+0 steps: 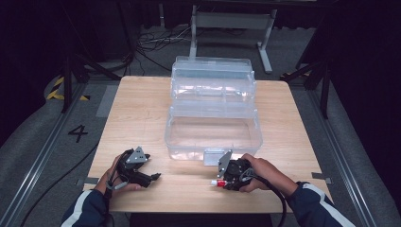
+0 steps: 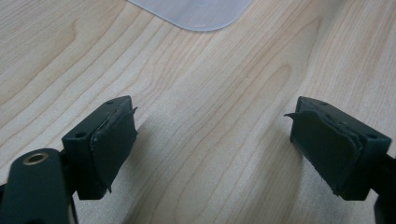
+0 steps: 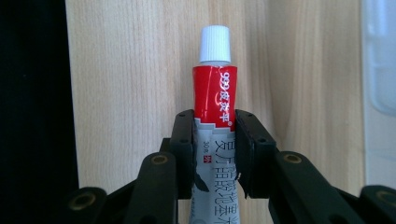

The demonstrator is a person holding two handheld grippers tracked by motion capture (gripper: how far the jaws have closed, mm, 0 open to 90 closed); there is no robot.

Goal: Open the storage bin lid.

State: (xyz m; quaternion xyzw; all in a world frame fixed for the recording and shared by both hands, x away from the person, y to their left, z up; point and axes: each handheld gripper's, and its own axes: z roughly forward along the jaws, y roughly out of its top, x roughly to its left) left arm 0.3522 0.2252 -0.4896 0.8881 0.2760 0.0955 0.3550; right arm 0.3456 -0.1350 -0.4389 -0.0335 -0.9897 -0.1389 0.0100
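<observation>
A small tube (image 3: 215,88) with a red band, grey body and white cap lies on the wooden table (image 1: 142,109) near its front edge. My right gripper (image 3: 215,122) is shut on the tube's middle, with a pad pressing on each side. In the high view the tube's cap (image 1: 214,182) sticks out to the left of the right gripper (image 1: 222,182). My left gripper (image 1: 155,177) rests at the front left, and its jaws stand wide apart over bare wood in the left gripper view (image 2: 212,126). A clear plastic box (image 1: 213,151) stands just behind both hands.
The box's tiered lid section (image 1: 213,75) stands folded back toward the table's far edge. A corner of the box (image 2: 196,11) shows ahead of the left gripper. A white frame (image 1: 231,21) and cables lie on the floor beyond the table.
</observation>
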